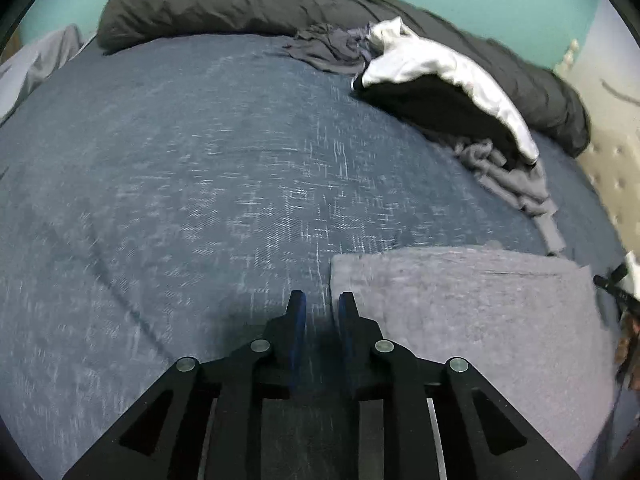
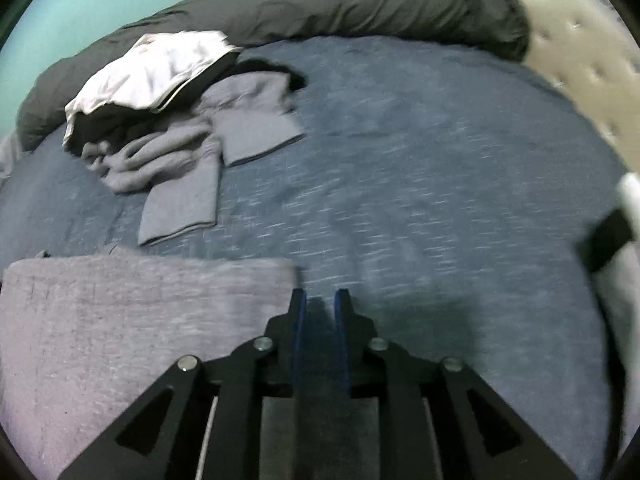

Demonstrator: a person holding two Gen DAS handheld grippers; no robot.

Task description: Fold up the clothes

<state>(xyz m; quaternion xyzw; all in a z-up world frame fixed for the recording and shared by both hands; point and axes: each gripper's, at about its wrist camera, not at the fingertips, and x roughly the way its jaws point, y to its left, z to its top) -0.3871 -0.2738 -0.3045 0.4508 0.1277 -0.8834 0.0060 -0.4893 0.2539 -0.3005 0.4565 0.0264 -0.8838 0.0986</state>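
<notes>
Folded grey garment (image 1: 460, 320) on blue bedspread (image 1: 180, 180), both claws slightly parted and empty beside it, unfolded clothes pile (image 2: 168, 120) beyond

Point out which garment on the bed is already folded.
The flat grey rectangle beside both grippers; the other clothes lie crumpled in a pile near the dark duvet.

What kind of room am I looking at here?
Most likely a bedroom: a bed with a blue cover, a dark grey duvet bunched along its far edge, and a tufted headboard at one side.
</notes>
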